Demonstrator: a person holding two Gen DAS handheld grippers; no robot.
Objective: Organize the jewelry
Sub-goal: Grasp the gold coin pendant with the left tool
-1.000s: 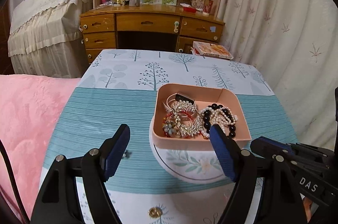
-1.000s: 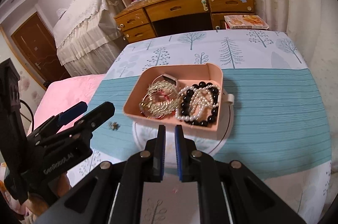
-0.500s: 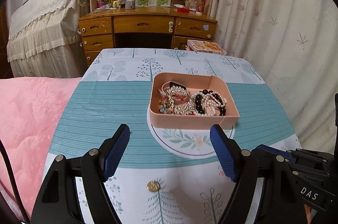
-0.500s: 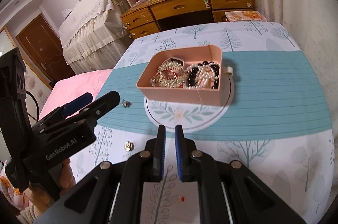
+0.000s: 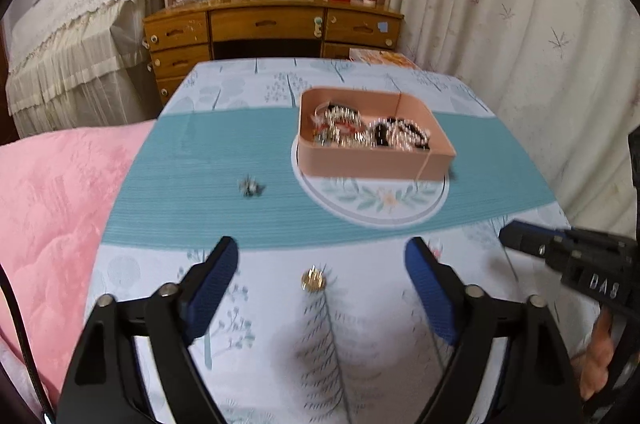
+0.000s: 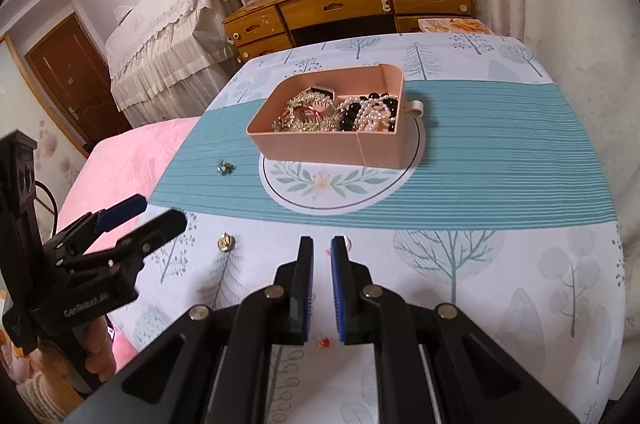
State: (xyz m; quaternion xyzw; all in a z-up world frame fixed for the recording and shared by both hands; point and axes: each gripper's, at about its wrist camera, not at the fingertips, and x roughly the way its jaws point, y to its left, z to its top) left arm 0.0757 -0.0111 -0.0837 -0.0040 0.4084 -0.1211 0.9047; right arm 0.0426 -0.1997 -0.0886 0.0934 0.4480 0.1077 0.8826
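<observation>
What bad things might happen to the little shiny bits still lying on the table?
1. The gold piece lies flat on the tablecloth between the left claw fingers; closing on something so low might flick it away.
2. The silver piece sits near the table's edge beside the pink blanket; a nudge might send it into the fabric.
3. The pink box is heaped with jewelry; dropped pieces might snag or bounce out.

Tablecloth [image 6: 500,256]: pale, printed with blue-grey trees, crossed by a teal striped band. Box [image 6: 320,148]: salmon pink, holding gold, pearl-white and black jewellery [image 6: 340,112]. Blanket [image 5: 52,192]: pink. Desk [image 5: 272,24]: honey-brown wood. Gripper pads [image 5: 212,288]: blue.
</observation>
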